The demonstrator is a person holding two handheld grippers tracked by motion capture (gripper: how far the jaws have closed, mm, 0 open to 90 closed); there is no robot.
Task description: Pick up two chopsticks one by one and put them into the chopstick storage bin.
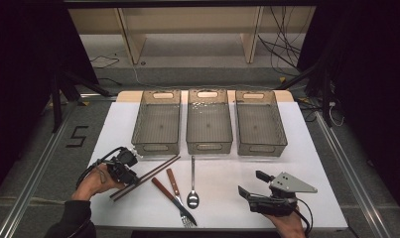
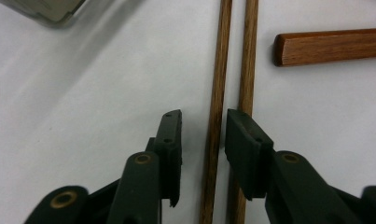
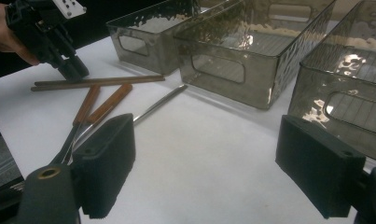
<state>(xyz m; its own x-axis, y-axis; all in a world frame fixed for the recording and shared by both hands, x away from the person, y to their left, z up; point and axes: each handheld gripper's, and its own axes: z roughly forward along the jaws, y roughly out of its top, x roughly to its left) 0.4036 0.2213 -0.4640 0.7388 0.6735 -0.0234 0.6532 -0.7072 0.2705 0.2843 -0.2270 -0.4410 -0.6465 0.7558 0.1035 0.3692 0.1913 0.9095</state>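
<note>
Surroundings: dark room, grey floor with cables, pale shelving beyond the far edge of the tabletop.
Tabletop (image 1: 306, 163): white, rectangular, carries everything below.
Bins (image 1: 209, 121): three, clear smoked plastic, side by side along the far edge, all without contents.
Right gripper (image 1: 252, 184): near the front right corner, jaws spread wide with nothing between them, well apart from the cutlery.
Left gripper (image 1: 129, 177): near the front left edge, tipped down over the chopsticks; jaws narrowed, one either side of the nearer stick, pads not yet pressing.
Chopsticks (image 2: 216, 102): two, dark wood, parallel and almost touching; long axis runs straight ahead between the jaws, diagonally from the front left toward the left bin.
Wooden-handled cutlery (image 1: 173, 184): two pieces, crossing at the front edge.
Spoon (image 1: 192, 193): one, metal, bowl toward the front edge.
Judgement: left hand is nearer; the closing pinch must gather both sticks, not one.
</note>
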